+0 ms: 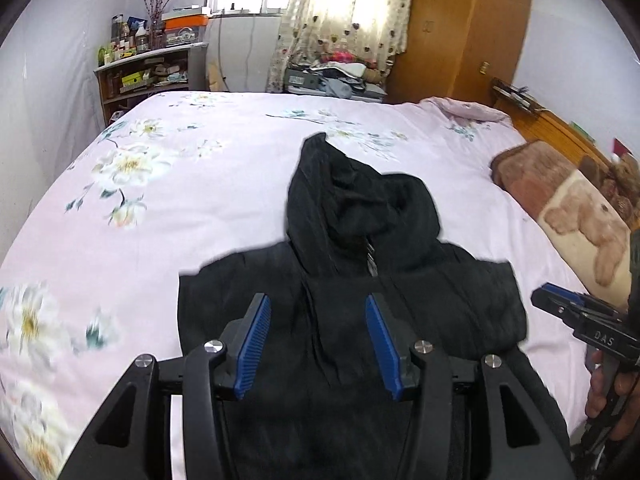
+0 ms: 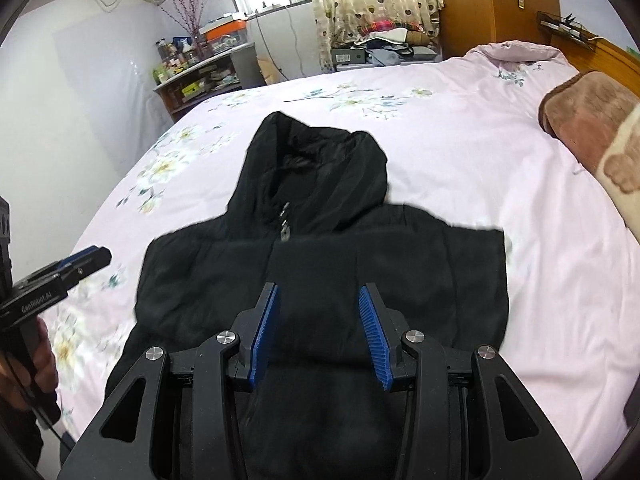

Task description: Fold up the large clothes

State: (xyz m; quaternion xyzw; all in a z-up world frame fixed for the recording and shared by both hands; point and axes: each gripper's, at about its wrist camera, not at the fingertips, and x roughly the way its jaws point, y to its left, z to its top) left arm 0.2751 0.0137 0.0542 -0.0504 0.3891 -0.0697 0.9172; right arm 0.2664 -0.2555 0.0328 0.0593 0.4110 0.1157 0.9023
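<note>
We found the black hooded jacket [image 2: 320,248] lying front-up on the bed [image 2: 480,152], on the pink floral cover, its near part running under both cameras toward the bed's near edge. No sleeve showed at either side; both side edges ran straight, so we judged the sleeves already turned in and the body narrowed to a rough rectangle. The hood [image 2: 316,160] lay unfolded beyond the shoulders, and the zipper pull [image 2: 285,220] sat at the collar. We judged the task partly done: the lengthwise folds, bringing hem toward shoulders and dealing with the hood, remained, as far as the views allowed.

The jacket's long axis ran from the near edge of the bed toward the far side, hood pointing away from the person and toward the window wall. The hem was out of sight below the frames.

The left hand-held gripper [image 1: 318,300] hovered over the jacket's chest with its blue pads spread apart and nothing between them. The right hand-held gripper [image 2: 319,292] hovered likewise over the body, fingers spread and empty. Neither was seen touching the cloth.

A brown bear-print blanket [image 1: 568,208] lay well apart on the right of the bed.
</note>
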